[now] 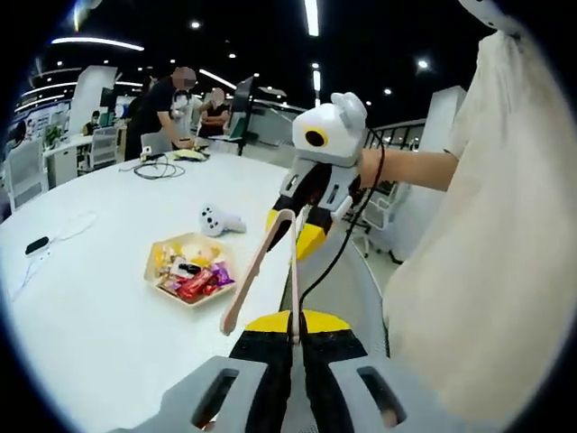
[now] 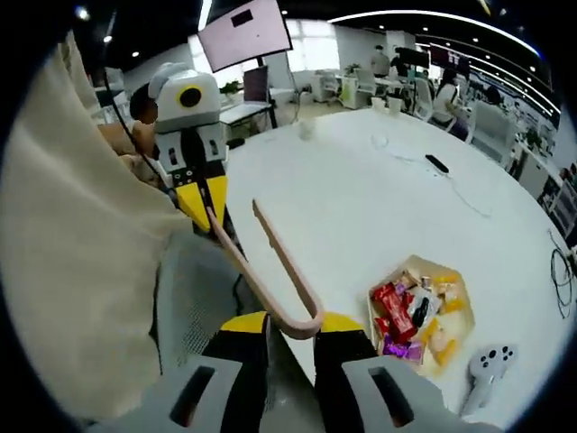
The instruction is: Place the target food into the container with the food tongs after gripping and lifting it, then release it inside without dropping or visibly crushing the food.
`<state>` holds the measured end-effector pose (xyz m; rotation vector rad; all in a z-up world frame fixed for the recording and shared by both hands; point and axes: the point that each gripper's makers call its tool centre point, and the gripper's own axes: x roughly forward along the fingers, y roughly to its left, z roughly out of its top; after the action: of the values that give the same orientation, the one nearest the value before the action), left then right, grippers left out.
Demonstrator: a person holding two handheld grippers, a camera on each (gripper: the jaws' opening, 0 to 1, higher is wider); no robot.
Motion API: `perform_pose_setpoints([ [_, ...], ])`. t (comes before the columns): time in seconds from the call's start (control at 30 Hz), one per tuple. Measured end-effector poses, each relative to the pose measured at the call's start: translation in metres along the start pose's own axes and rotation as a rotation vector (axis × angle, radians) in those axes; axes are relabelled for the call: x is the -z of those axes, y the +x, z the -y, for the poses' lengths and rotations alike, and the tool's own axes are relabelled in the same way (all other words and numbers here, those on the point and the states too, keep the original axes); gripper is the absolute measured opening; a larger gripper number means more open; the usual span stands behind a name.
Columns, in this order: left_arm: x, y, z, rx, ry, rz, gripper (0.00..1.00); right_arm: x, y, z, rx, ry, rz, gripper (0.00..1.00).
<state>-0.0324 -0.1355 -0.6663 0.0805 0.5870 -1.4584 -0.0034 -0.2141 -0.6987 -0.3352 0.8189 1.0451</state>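
My tongs (image 1: 270,262) hang spread wide, holding nothing, 1 arm pinched in my left gripper (image 1: 294,336). Wrapped snacks (image 1: 194,281), probably light, crushable and slippery, fill the tray (image 1: 155,254) near the table (image 1: 81,307) edge.

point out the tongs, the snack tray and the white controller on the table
tongs (image 2: 270,262): right gripper view, on the nearer pink arm, midway along.
snack tray (image 1: 155,256): left gripper view, on its tan rim at the left corner.
white controller (image 1: 219,220): left gripper view, on the middle of its body.
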Motion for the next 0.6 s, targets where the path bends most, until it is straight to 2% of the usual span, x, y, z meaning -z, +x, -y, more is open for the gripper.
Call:
perform_pose_setpoints([
  [0.07, 0.003, 0.007, -0.001, 0.007, -0.010, -0.011, 0.00, 0.005, 0.004, 0.004, 0.003, 0.055, 0.001, 0.12],
  [0.1, 0.007, 0.009, -0.003, -0.001, 0.000, -0.030, 0.00, 0.008, 0.006, 0.005, 0.003, 0.060, -0.004, 0.12],
  [0.33, 0.022, 0.020, -0.013, -0.006, -0.002, -0.066, 0.00, 0.026, 0.020, 0.011, 0.020, 0.073, -0.069, 0.12],
  [0.47, 0.041, 0.029, -0.027, -0.012, -0.040, -0.071, 0.00, 0.038, 0.040, 0.023, 0.040, 0.172, -0.080, 0.12],
  [0.6, 0.049, 0.031, -0.034, -0.026, -0.035, -0.082, 0.00, 0.042, 0.054, 0.029, 0.056, 0.198, -0.099, 0.12],
])
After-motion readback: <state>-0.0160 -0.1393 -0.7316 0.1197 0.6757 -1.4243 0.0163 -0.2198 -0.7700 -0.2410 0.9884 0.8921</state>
